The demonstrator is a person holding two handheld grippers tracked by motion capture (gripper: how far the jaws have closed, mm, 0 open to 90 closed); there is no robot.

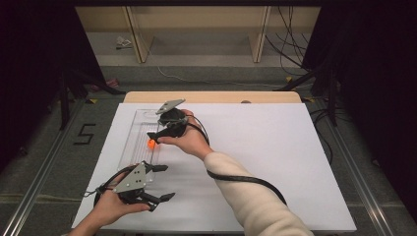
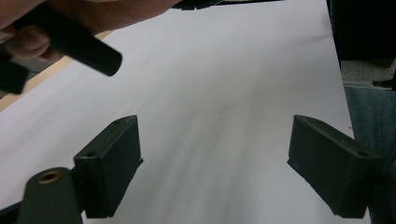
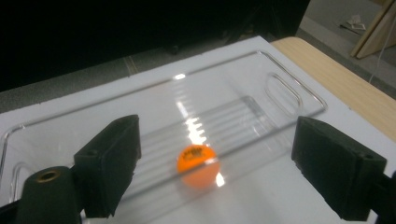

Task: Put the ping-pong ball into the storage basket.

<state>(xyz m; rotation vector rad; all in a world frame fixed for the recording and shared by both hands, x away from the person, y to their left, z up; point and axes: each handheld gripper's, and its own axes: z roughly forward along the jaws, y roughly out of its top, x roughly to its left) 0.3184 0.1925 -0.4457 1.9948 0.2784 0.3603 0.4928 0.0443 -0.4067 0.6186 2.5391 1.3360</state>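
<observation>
A small orange ball [image 1: 151, 144] [image 3: 198, 163] lies in a clear plastic tray [image 1: 137, 129] [image 3: 289, 74] on the left part of the white table. My right gripper [image 1: 153, 136] [image 3: 215, 168] hangs just above the ball, tilted down at it. Its jaws stand wide open with the ball below the gap, apart from both pads. My left gripper [image 1: 166, 182] [image 2: 215, 168] is at the tray's near end by the front left of the table. It is open, with only the white sheet between its jaws.
A white sheet [image 1: 255, 147] covers the table, and a strip of wood [image 1: 211, 97] shows along the far edge. The right arm's sleeve and black cable [image 1: 246, 179] cross the middle. Dark stands flank the table on both sides.
</observation>
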